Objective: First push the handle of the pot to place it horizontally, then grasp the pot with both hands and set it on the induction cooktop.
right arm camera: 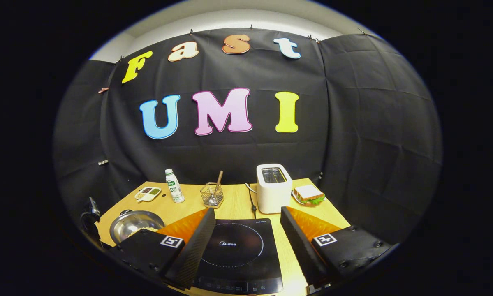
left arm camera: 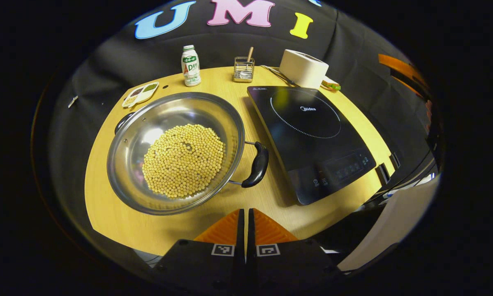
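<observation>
The left gripper (left arm camera: 245,224), fingers pressed together and empty, sits just near of the pot (left arm camera: 175,152), whose black handle (left arm camera: 256,165) points right toward the induction cooktop (left arm camera: 310,139); the right gripper (right arm camera: 246,240) gapes wide, empty.

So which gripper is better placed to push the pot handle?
Left. The left gripper is shut, just short of the handle. The right gripper is open above the cooktop.

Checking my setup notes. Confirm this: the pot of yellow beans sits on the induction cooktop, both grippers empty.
Not quite. In the left gripper view the pot of beans sits on the wooden table, beside the induction cooktop, not on it. Both grippers are empty.
</observation>
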{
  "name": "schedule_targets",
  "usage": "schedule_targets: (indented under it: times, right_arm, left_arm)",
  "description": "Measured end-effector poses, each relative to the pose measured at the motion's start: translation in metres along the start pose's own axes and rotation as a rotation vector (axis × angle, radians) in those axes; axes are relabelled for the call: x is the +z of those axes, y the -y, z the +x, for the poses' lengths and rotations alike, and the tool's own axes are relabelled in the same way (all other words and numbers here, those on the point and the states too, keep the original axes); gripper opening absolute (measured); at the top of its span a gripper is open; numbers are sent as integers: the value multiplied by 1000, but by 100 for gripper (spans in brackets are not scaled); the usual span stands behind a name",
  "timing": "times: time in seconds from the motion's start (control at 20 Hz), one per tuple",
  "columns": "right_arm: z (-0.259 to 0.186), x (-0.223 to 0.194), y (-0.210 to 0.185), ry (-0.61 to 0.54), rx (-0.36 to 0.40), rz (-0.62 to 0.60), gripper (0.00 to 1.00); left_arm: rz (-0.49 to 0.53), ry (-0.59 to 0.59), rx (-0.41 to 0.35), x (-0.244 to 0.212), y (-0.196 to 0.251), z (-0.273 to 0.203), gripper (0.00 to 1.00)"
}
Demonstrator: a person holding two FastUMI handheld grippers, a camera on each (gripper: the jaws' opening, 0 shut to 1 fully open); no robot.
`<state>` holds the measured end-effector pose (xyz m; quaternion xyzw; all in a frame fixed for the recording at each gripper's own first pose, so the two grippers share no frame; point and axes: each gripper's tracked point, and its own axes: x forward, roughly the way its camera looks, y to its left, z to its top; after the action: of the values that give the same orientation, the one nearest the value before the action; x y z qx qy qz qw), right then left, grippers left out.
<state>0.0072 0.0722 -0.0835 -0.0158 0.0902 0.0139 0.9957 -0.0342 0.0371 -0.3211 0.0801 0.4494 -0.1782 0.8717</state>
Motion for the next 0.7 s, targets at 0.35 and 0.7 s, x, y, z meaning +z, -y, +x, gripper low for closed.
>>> schedule_targets:
  times: [0.35, 0.7]
  right_arm:
    - [-1, 0, 15, 7, -6, -6, 100]
    - [-1, -2, 39, 0, -51, 15, 100]
  left_arm:
    - [58, -26, 21, 15, 2, 26, 5]
    - [81, -49, 22, 23, 4, 39, 5]
